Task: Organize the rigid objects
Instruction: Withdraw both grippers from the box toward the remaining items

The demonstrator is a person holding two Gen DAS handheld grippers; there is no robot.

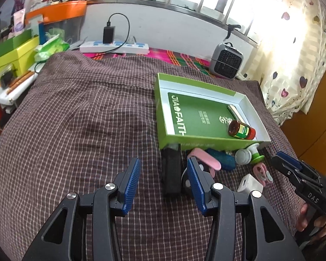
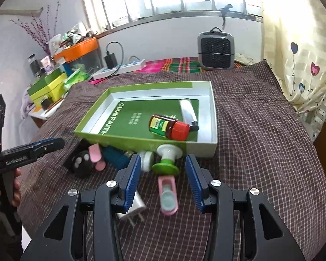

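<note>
Green box (image 2: 128,139) has small items crowding its near edge; both the left gripper (image 1: 164,181) and right gripper (image 2: 162,179) gape wide, empty, over checkered cloth (image 1: 76,119).

Both my tools share one build. The left hand-held gripper (image 1: 164,178) has matte black linkage arms with triangular cut-outs, round silver screws at the pivots and ribbed blue pads (image 1: 132,183). The right hand-held gripper (image 2: 163,178) matches it. White lettering marks their black sides, "GenRobot.AI" on the left and "DAS" on the right. Bare skin of my right hand (image 1: 315,221) and left hand (image 2: 2,193) shows around the grips.
</note>
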